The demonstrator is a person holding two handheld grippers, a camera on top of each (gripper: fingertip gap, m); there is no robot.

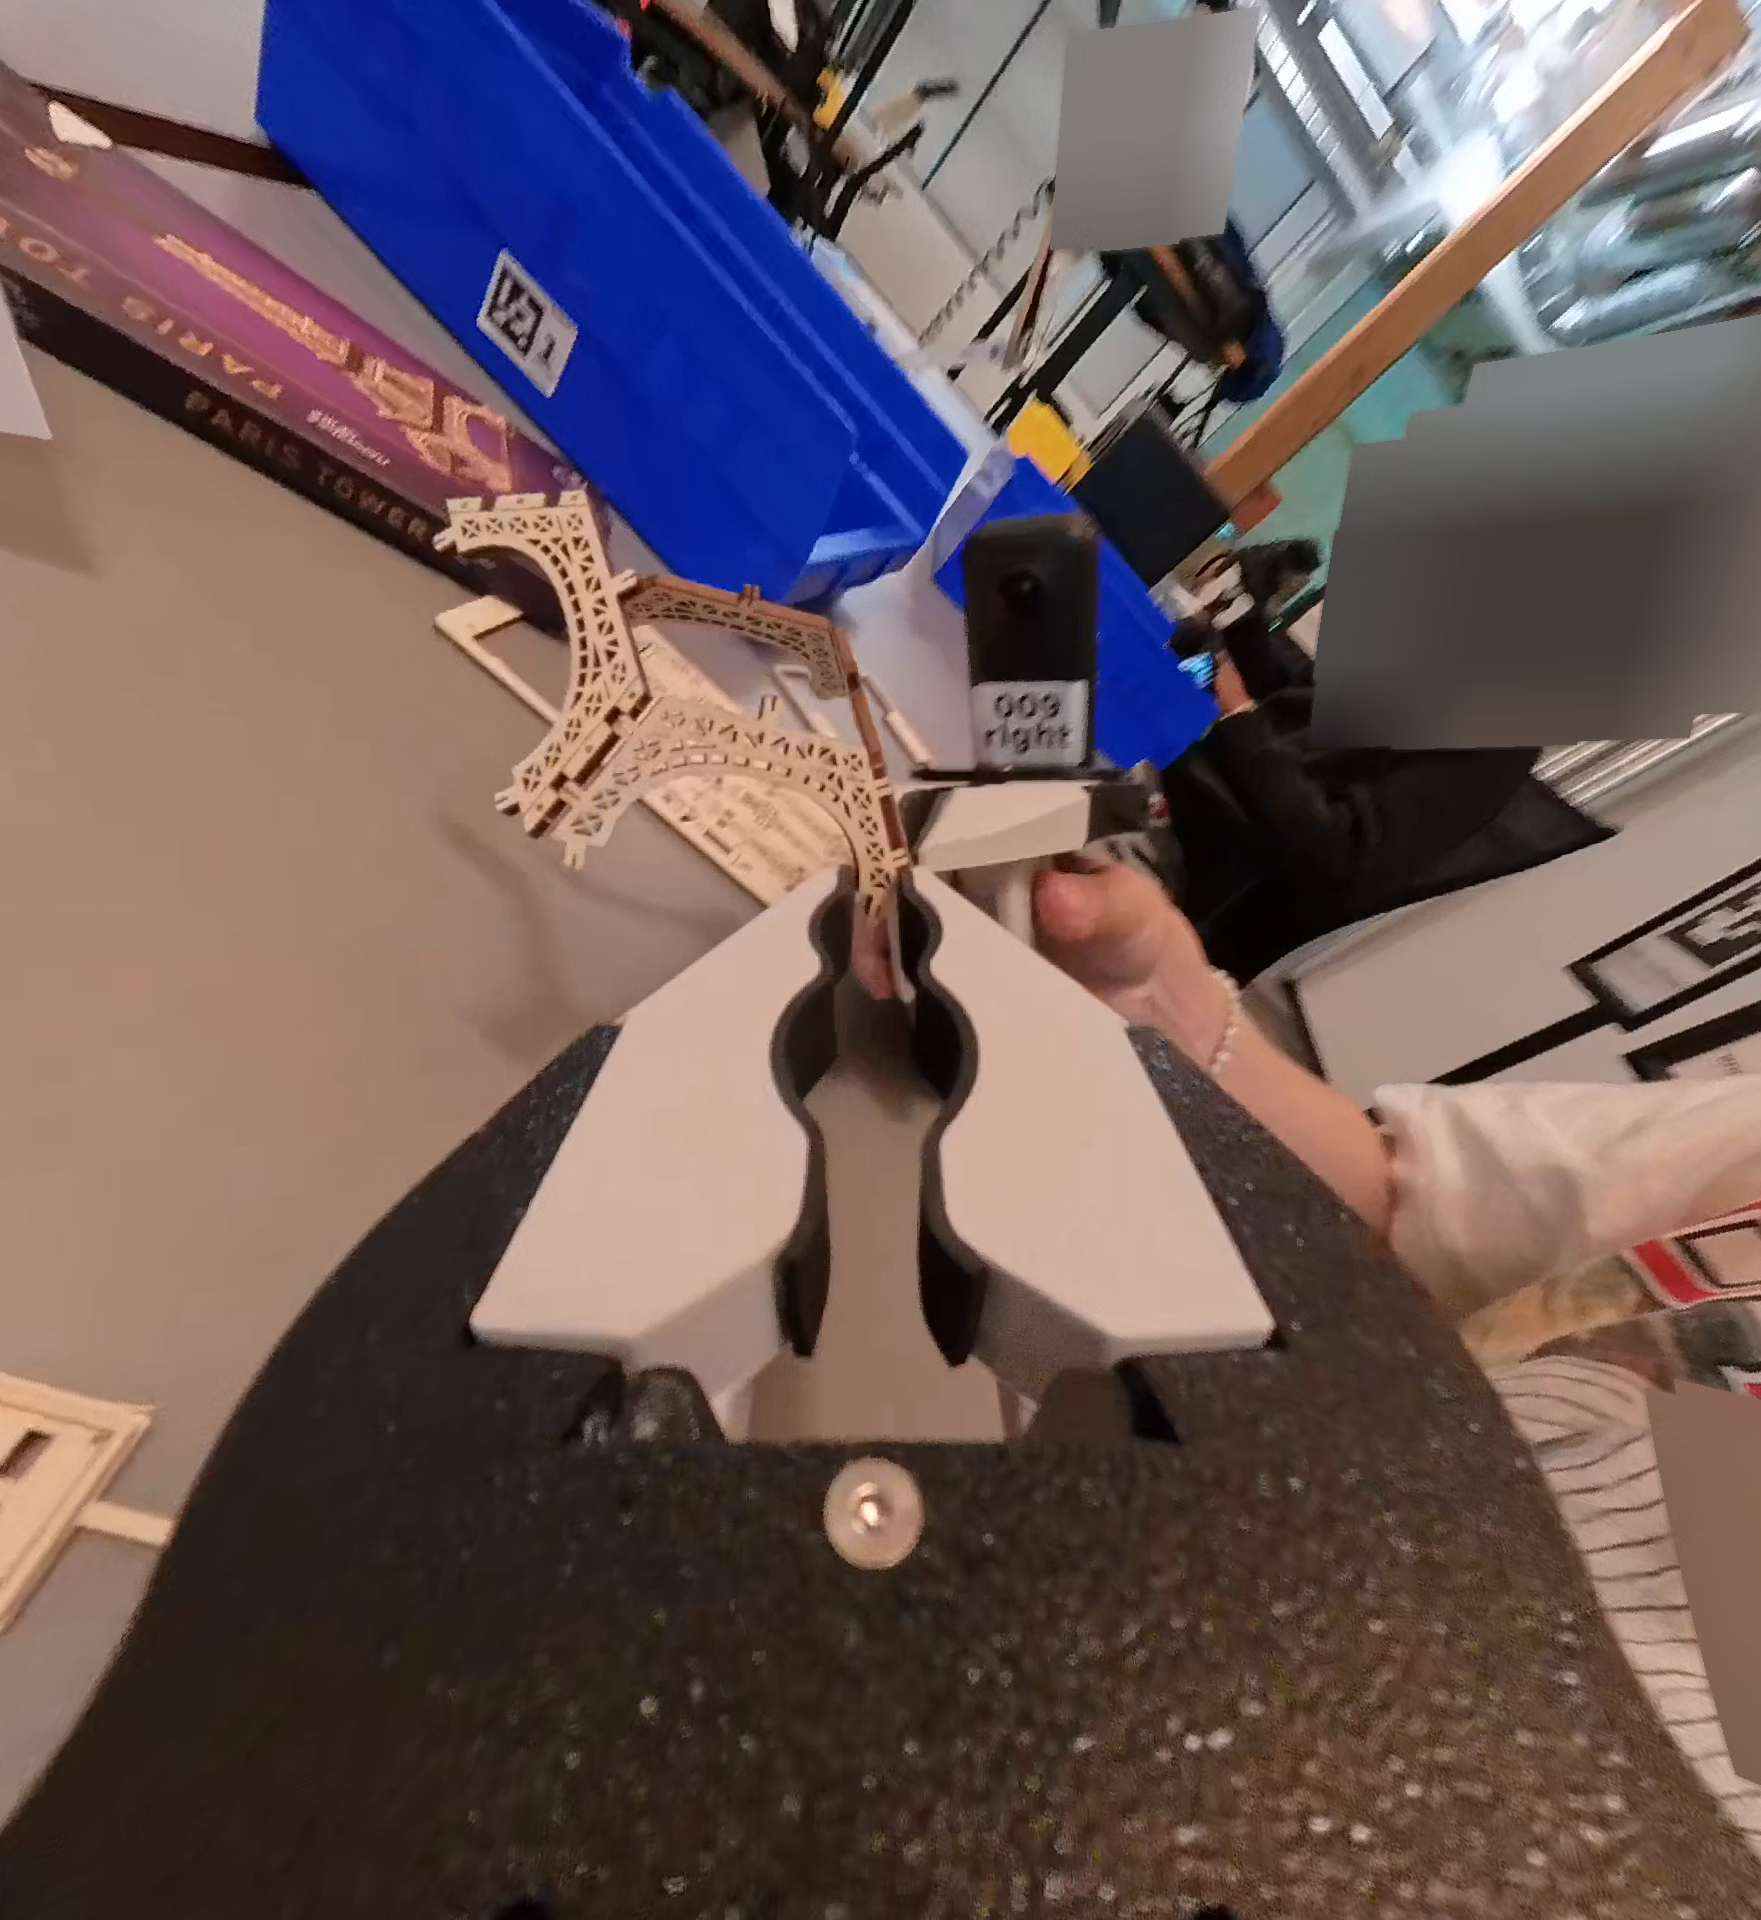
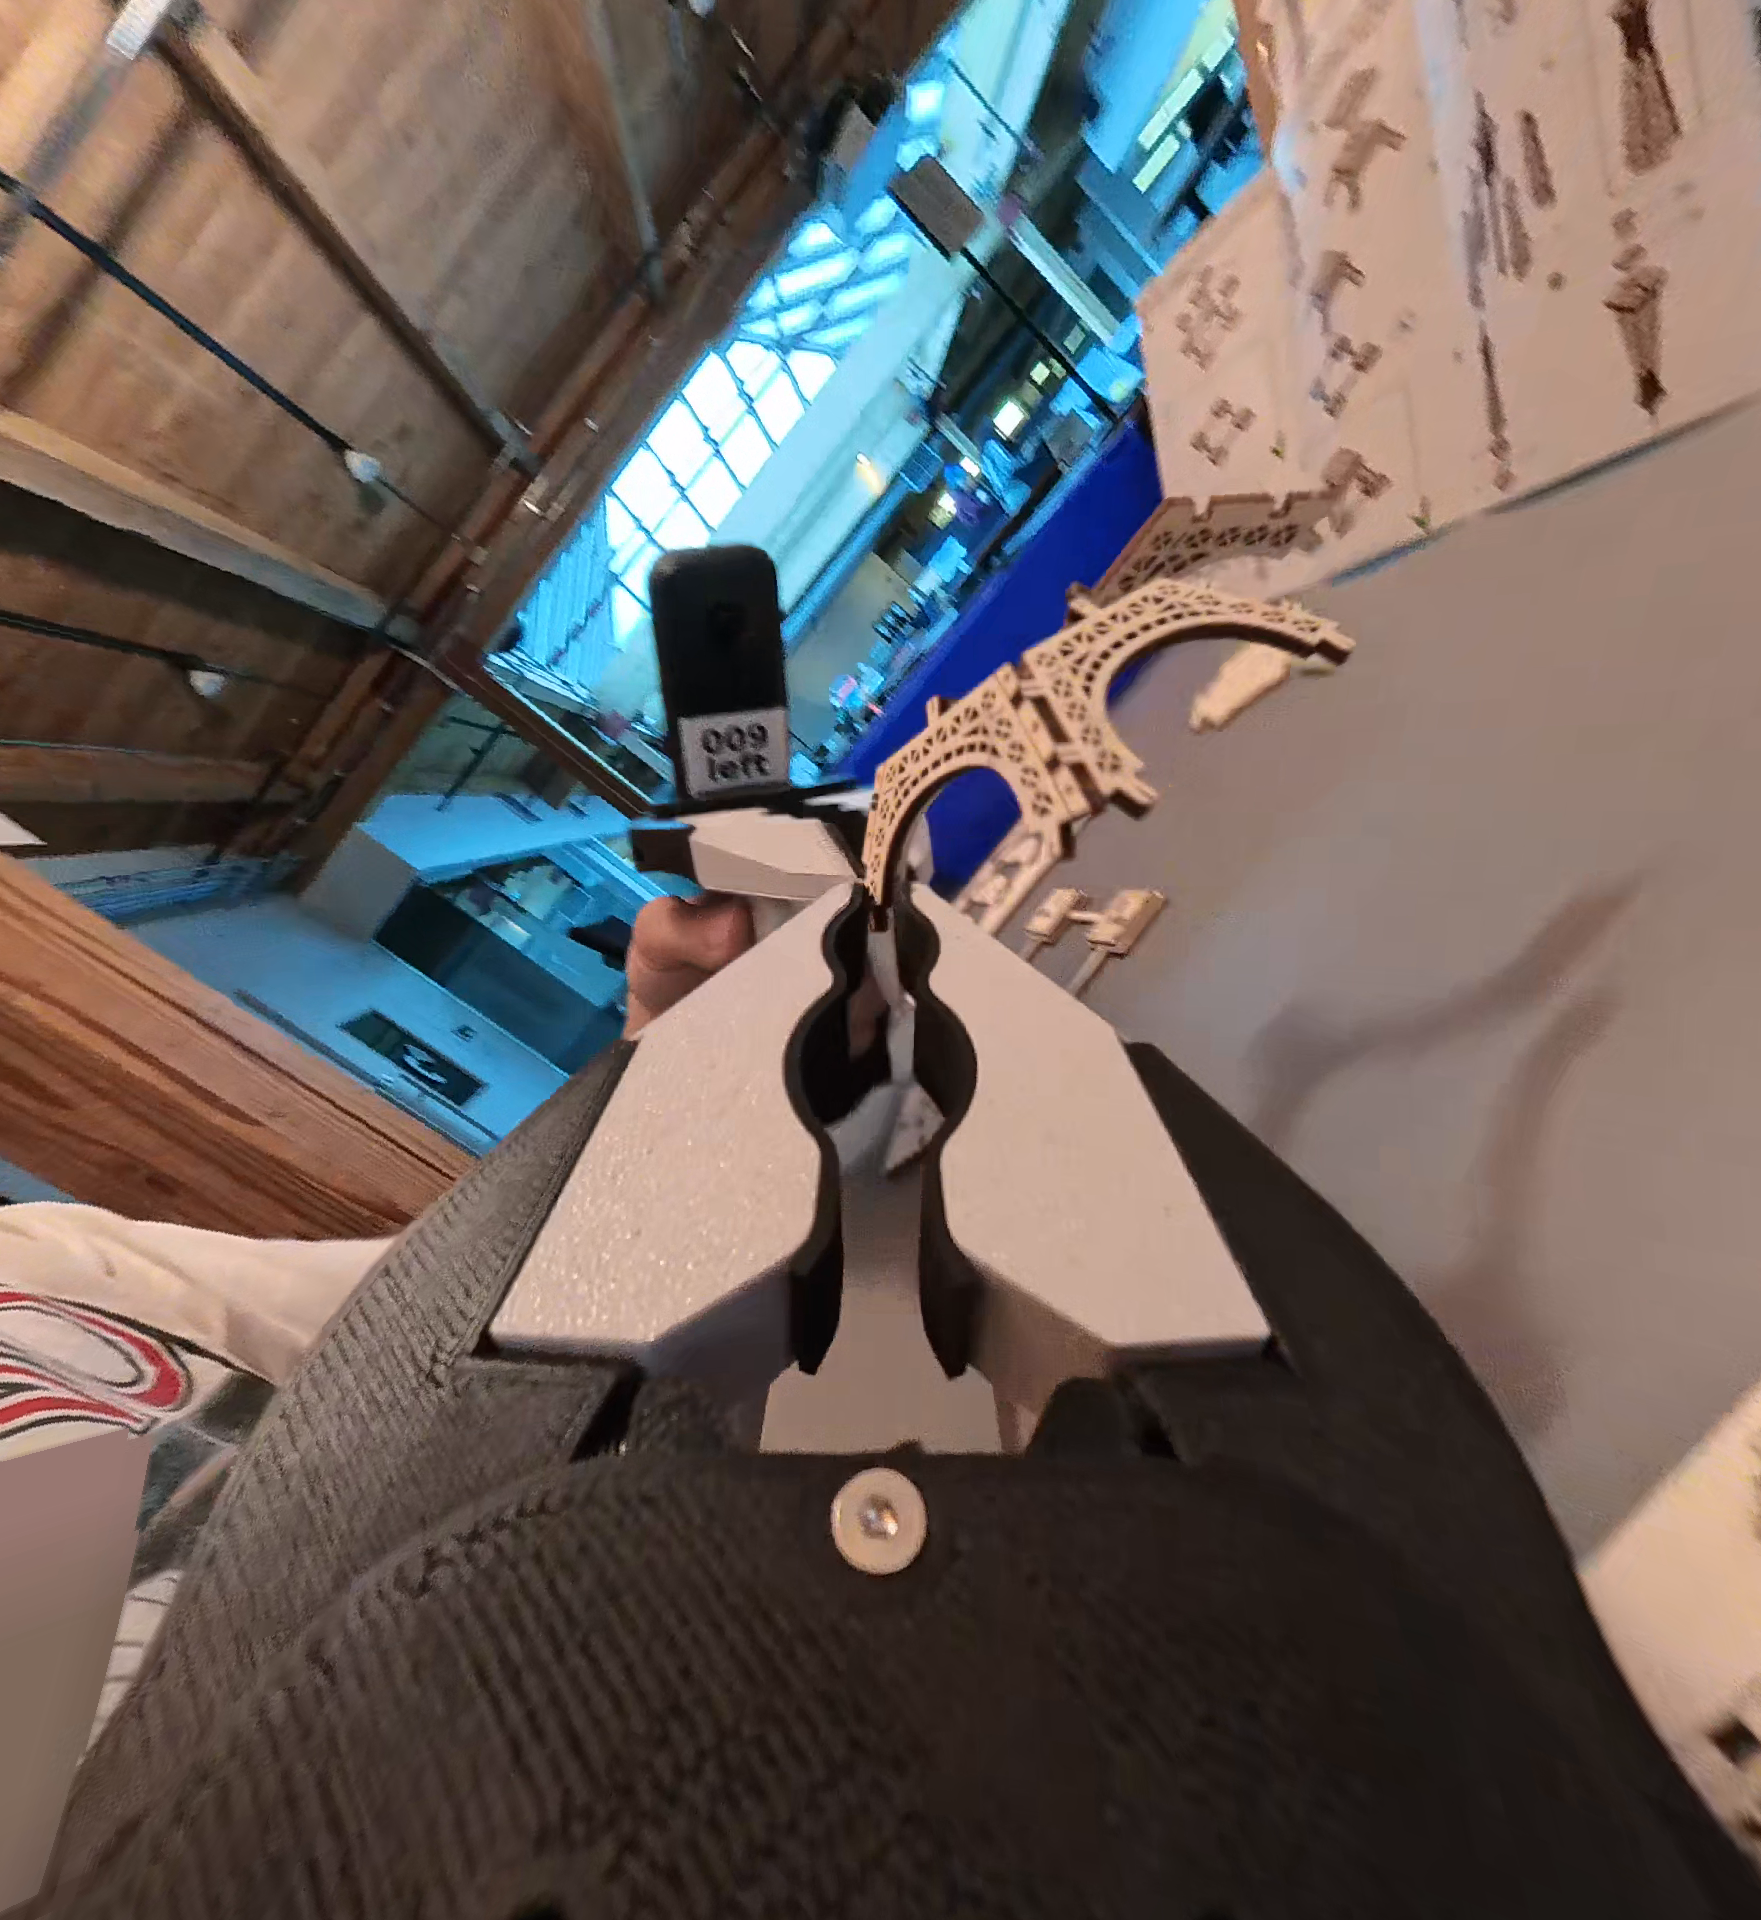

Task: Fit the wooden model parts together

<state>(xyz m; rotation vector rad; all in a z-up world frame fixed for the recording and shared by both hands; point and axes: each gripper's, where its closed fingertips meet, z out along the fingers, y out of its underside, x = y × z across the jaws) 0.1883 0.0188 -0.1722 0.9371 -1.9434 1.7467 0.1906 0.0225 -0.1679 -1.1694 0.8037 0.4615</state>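
Observation:
The wooden model (image 1: 647,727) is a pale lattice assembly of several arched tower-leg panels joined at their edges, held up above the grey table (image 1: 180,987). My left gripper (image 1: 874,896) is shut on the foot of one arch. My right gripper (image 2: 871,902) is shut on the same foot of the model (image 2: 1042,717) from the opposite side. The two grippers meet tip to tip. The right gripper's body (image 1: 1001,821) shows just behind the model in the left wrist view, and the left gripper's body (image 2: 751,847) shows in the right wrist view. The pinched edge is hidden between the fingers.
Blue bins (image 1: 647,312) and a purple box (image 1: 232,312) lie along the table's far side. A punched wooden sheet (image 1: 14,1496) sits near left. More part sheets (image 2: 1478,260) and loose wooden pieces (image 2: 1094,920) lie on the table. A person's hand (image 1: 1104,935) holds the right gripper. My two grippers' fingertips are within a few centimetres of each other.

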